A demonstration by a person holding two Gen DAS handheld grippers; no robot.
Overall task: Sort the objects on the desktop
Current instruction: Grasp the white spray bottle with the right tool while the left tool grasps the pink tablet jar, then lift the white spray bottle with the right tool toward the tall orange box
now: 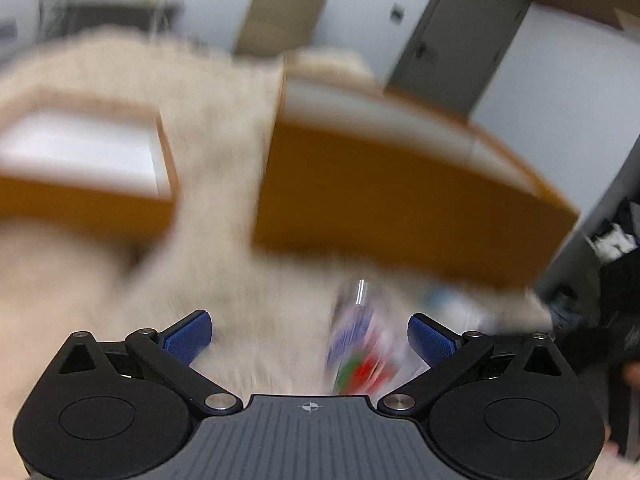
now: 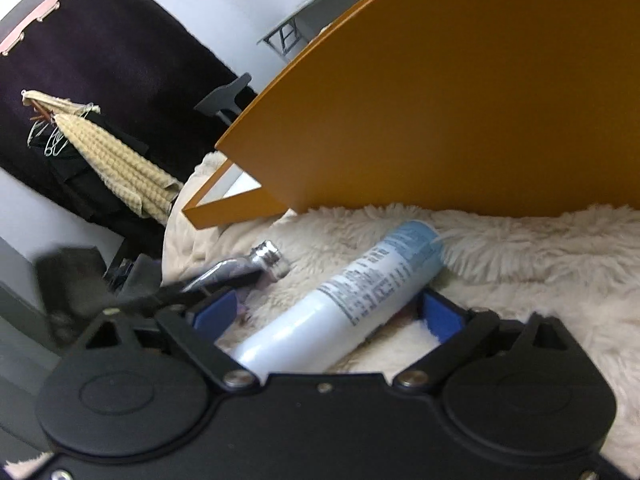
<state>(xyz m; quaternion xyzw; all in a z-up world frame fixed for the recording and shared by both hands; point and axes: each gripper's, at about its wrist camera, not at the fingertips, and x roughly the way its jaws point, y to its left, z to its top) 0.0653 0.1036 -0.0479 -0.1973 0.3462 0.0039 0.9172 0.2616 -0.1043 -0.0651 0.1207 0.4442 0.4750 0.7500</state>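
Though the left wrist view is badly smeared, I can see my left tool (image 1: 310, 338) with its blue pads spread wide and nothing pressed between them. A small bottle (image 1: 358, 340) with a blue, red and green label lies on the cream fleece (image 1: 224, 208), between the pads but nearer the right one; contact unclear. Two orange trays (image 1: 396, 204) with white insides sit beyond.

Right wrist view, sharp: my right tool (image 2: 328, 316) has its pads either side of a white spray can (image 2: 340, 304) lying slantwise on the fleece; whether they press it I cannot tell. A small silver-necked bottle (image 2: 256, 266) lies just left of the can. An orange tray wall (image 2: 460, 100) stands behind.
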